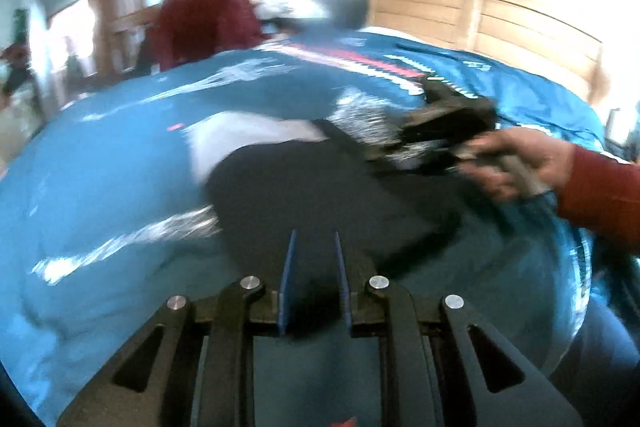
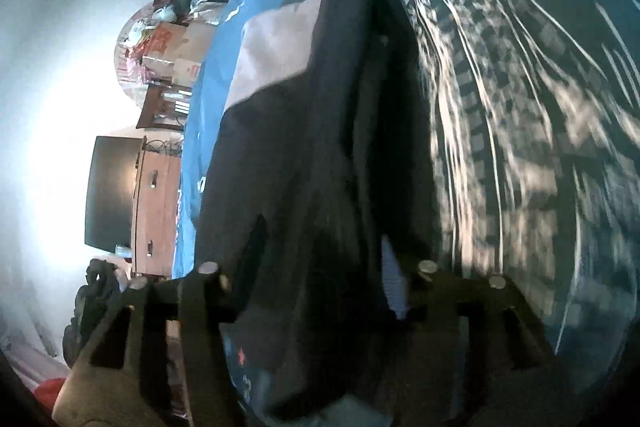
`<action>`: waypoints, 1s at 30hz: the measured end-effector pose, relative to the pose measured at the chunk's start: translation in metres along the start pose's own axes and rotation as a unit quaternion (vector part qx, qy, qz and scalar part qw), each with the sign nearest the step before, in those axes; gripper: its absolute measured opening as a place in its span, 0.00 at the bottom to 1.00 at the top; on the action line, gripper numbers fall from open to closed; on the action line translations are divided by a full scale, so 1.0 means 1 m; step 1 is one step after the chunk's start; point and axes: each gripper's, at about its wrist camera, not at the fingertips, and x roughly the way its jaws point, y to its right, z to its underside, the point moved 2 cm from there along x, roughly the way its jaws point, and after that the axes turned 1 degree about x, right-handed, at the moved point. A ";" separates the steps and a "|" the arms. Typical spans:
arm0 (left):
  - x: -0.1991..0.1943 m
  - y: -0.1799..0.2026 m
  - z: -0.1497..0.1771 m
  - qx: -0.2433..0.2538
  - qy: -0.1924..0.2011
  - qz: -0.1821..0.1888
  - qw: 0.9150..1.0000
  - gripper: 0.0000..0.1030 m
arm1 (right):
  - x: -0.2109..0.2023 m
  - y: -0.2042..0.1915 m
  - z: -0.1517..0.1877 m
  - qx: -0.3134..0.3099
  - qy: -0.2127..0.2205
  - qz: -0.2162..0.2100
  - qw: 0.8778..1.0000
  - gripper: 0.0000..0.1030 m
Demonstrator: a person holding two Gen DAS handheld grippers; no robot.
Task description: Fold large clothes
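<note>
1. The left hand-held gripper (image 1: pixel 315 279) hangs over the near edge of the dark garment (image 1: pixel 320 195), its two blue fingers (image 1: pixel 287 279) a narrow gap apart with dark cloth showing between them; whether they pinch the cloth cannot be told.
2. In the right wrist view the right hand-held gripper (image 2: pixel 320 291) is half buried in the same dark garment (image 2: pixel 312 147) (only one pale blue finger (image 2: pixel 394 283) shows), so whether it is spread or pinching cannot be told.
3. The garment, with a pale grey panel (image 1: pixel 240 139) on its far left part, lies on the blue bedspread (image 1: pixel 100 155) of the bed.
4. Further right in the left wrist view, a hand (image 1: pixel 520 163) in a red sleeve (image 1: pixel 600 195) holds the right hand-held gripper at the garment's far right edge, blurred.
5. A white-patterned band (image 2: pixel 500 107) crosses the bedspread beside the garment.
6. Beyond stand a heap of clothes (image 1: pixel 240 15) and the wooden headboard (image 1: pixel 500 23).
</note>
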 end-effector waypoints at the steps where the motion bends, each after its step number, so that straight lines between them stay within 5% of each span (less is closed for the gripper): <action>1: -0.002 -0.009 0.008 -0.007 -0.010 -0.008 1.000 0.18 | -0.003 -0.002 0.007 0.000 0.001 -0.002 1.000 0.61; 4: 0.003 -0.024 0.026 -0.011 -0.035 -0.029 0.999 0.18 | -0.002 -0.006 0.024 -0.004 -0.001 0.000 1.000 0.68; 10: 0.029 -0.018 0.040 -0.008 -0.048 -0.008 0.999 0.19 | 0.005 -0.004 0.034 0.003 0.003 -0.011 1.000 0.67; 15: 0.040 -0.016 0.038 -0.007 -0.050 -0.014 0.999 0.38 | 0.006 0.004 0.035 -0.002 0.004 0.012 1.000 0.12; 20: 0.079 -0.026 0.051 0.016 -0.091 -0.057 0.994 0.41 | -0.005 0.015 0.039 -0.008 0.024 0.021 0.999 0.07; 23: 0.090 -0.019 0.054 0.085 -0.116 -0.075 0.987 0.35 | -0.009 0.030 0.039 0.003 0.032 0.026 0.999 0.06; 25: 0.102 -0.022 0.068 0.119 -0.141 -0.072 0.980 0.37 | -0.001 0.035 0.041 0.002 0.025 0.030 0.999 0.06; 28: 0.098 -0.032 0.064 0.102 -0.140 -0.055 0.983 0.39 | -0.003 0.033 0.041 -0.003 0.034 0.024 0.999 0.06; 30: 0.081 -0.035 0.059 0.071 -0.135 -0.023 0.988 0.25 | -0.005 0.034 0.043 -0.005 0.036 0.024 0.999 0.06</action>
